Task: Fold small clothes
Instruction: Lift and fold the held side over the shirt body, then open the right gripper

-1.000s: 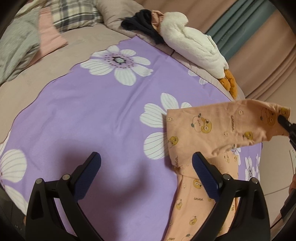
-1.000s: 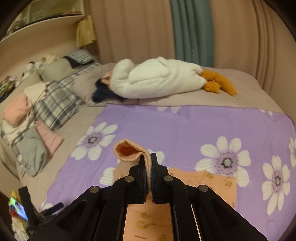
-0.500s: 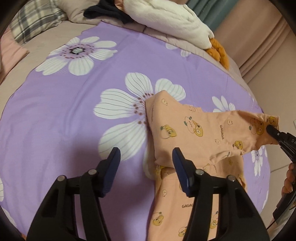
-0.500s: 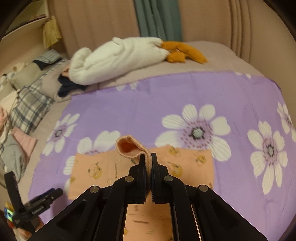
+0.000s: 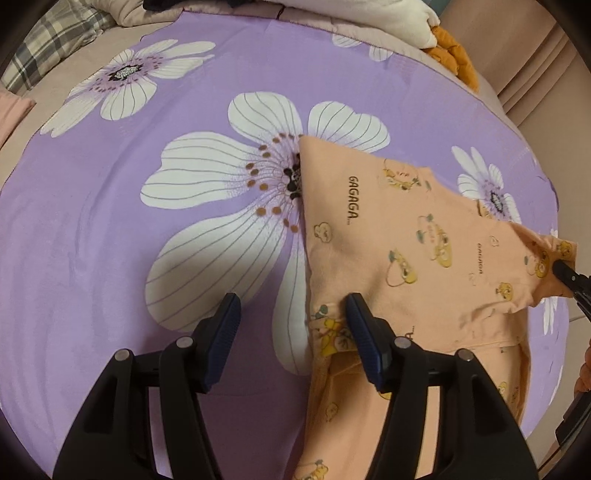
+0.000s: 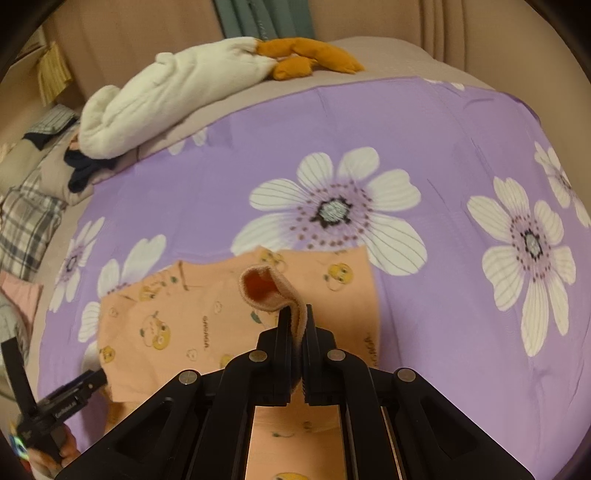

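A peach baby garment point(image 5: 388, 229) printed with yellow ducks and "GAGAGA" lies on a purple flowered sheet point(image 5: 110, 221). One sleeve is folded across it. My right gripper point(image 6: 295, 321) is shut on the sleeve's ribbed cuff point(image 6: 266, 288), held just above the garment point(image 6: 177, 317). Its tip point(image 5: 567, 273) shows at the right edge of the left wrist view. My left gripper point(image 5: 291, 314) hangs low over the garment's left folded edge, jaws half wide and opening. That edge lies between the fingers. The right finger point(image 5: 358, 317) is over the cloth and the left finger point(image 5: 227, 317) over bare sheet.
A white plush goose point(image 6: 177, 92) with orange feet point(image 6: 310, 55) lies along the sheet's far edge. Dark clothes point(image 6: 81, 170), a plaid pillow point(image 6: 26, 218) and a pink cloth point(image 6: 22, 295) sit at the far left. Curtains point(image 6: 266, 18) hang behind the bed.
Both grippers came down towards the bed. The right one carried the cuff across and lower over the garment. The left jaws narrowed from wide and moved right to the garment's folded edge.
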`<state>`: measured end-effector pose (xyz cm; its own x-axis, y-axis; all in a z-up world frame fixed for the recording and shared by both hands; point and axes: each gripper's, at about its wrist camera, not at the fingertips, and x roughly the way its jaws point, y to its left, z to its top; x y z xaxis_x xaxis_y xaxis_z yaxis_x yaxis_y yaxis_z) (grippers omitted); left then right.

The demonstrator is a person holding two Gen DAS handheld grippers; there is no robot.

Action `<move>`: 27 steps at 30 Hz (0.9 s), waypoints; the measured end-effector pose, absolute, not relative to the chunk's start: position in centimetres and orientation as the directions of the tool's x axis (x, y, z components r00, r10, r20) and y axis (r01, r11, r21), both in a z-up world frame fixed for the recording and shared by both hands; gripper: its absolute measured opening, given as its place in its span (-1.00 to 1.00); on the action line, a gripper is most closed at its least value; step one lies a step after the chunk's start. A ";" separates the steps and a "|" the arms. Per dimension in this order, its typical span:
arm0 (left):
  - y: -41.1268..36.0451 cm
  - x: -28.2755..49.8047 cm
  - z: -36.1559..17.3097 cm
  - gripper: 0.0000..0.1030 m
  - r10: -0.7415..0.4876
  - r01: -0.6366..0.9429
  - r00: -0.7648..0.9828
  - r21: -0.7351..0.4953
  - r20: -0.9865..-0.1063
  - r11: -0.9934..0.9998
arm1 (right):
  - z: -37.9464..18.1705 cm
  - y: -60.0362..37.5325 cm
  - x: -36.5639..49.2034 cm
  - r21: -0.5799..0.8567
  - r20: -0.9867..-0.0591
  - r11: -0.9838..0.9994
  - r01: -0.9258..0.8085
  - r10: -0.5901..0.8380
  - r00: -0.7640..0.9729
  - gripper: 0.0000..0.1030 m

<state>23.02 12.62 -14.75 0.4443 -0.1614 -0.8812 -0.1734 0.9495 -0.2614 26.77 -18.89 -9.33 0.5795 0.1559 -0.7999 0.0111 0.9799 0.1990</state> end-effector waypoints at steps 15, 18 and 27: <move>12.1 23.4 -15.4 0.28 -0.136 -0.159 0.447 -0.228 -0.884 0.961 | -12.9 -22.4 27.0 0.243 -0.831 0.966 0.088 0.161 0.532 -0.91; 12.0 23.4 -15.4 0.29 -0.133 -0.161 0.445 -0.225 -0.886 0.961 | -13.7 -22.6 27.2 0.248 -0.841 0.964 0.098 0.163 0.516 -0.91; 12.0 23.4 -15.3 0.29 -0.133 -0.162 0.448 -0.227 -0.884 0.960 | -14.6 -23.6 27.5 0.241 -0.855 0.964 0.115 0.155 0.495 -0.87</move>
